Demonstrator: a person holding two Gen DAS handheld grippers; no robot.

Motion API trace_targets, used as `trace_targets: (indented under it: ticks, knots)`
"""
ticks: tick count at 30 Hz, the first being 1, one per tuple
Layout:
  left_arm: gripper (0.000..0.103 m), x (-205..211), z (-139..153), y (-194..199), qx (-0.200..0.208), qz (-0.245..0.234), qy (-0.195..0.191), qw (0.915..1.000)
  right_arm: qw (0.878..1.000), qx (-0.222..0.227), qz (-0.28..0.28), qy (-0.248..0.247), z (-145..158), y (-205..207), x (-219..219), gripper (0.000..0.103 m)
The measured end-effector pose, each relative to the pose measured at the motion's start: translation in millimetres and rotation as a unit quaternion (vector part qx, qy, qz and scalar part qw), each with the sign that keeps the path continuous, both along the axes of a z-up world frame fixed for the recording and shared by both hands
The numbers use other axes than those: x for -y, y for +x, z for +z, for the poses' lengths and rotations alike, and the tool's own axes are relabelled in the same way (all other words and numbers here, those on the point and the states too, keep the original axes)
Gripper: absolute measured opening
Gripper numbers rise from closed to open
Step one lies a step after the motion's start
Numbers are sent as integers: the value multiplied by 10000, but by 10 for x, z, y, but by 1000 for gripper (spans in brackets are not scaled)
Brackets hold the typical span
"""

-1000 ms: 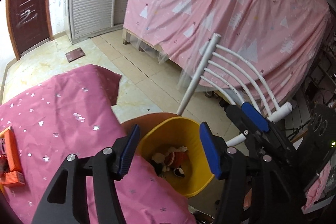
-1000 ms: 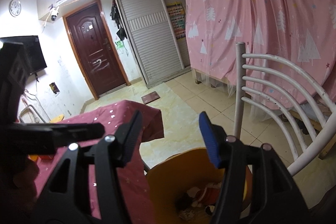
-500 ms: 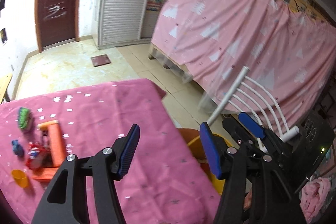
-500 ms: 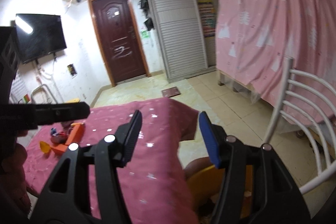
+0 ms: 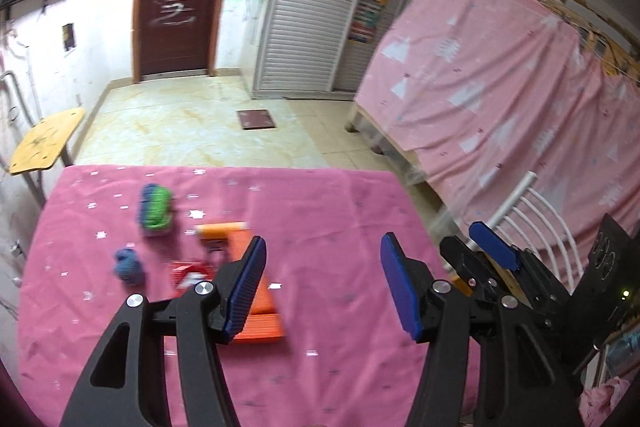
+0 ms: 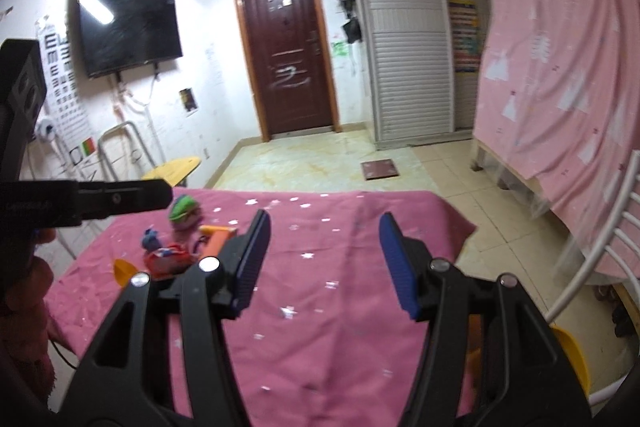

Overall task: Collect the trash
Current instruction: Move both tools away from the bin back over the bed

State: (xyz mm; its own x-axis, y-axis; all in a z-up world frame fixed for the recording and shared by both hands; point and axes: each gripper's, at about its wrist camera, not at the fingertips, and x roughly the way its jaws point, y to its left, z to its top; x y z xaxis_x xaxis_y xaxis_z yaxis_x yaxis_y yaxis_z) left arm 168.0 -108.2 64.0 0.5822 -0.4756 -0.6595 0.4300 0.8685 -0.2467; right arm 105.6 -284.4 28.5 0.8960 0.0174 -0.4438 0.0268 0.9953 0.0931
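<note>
On the pink star-print tablecloth (image 5: 340,211) lies a small cluster of trash: a green and blue bundle (image 5: 155,207), a small blue lump (image 5: 128,265), a red packet (image 5: 190,271) and an orange box with a tube (image 5: 240,251). My left gripper (image 5: 322,287) hovers open over the cloth just right of the orange box, nothing between its pads. My right gripper (image 6: 322,261) is also open and empty, to the right of the cluster (image 6: 172,247); a yellow cup (image 6: 124,271) lies beside it. The yellow bin (image 6: 572,355) shows at the right table edge.
A white metal chair (image 6: 600,247) stands right of the table, beside the bin. A pink curtained bed frame (image 5: 500,87) fills the right side. A yellow stool (image 5: 44,143) stands off the far left corner, with tiled floor (image 5: 192,123) beyond. A person's sleeve (image 6: 24,307) is at left.
Both grippers have swung left, away from the yellow bin and chair, across the table toward the cluster. The bin has left the left wrist view. The jaws kept the same gap.
</note>
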Motion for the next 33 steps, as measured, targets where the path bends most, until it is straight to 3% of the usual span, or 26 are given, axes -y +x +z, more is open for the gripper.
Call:
trace_targets:
  ticks: [15, 23, 25, 33]
  knots:
    - [53, -955, -391, 544, -234, 1131, 209, 9931, 9948, -445, 890, -220, -174, 446, -779, 54]
    - [53, -1107, -613, 735, -368, 1305, 467, 9897, 9886, -625, 1326, -352, -289, 604, -1137, 55]
    - [53, -1122, -680, 794, -450, 1390, 602, 9874, 9869, -668, 1419, -370, -317, 635, -1208, 61]
    - [52, -1107, -921, 965, -753, 1372, 874, 9838, 9806, -880, 1698, -441, -440, 743, -1417, 68]
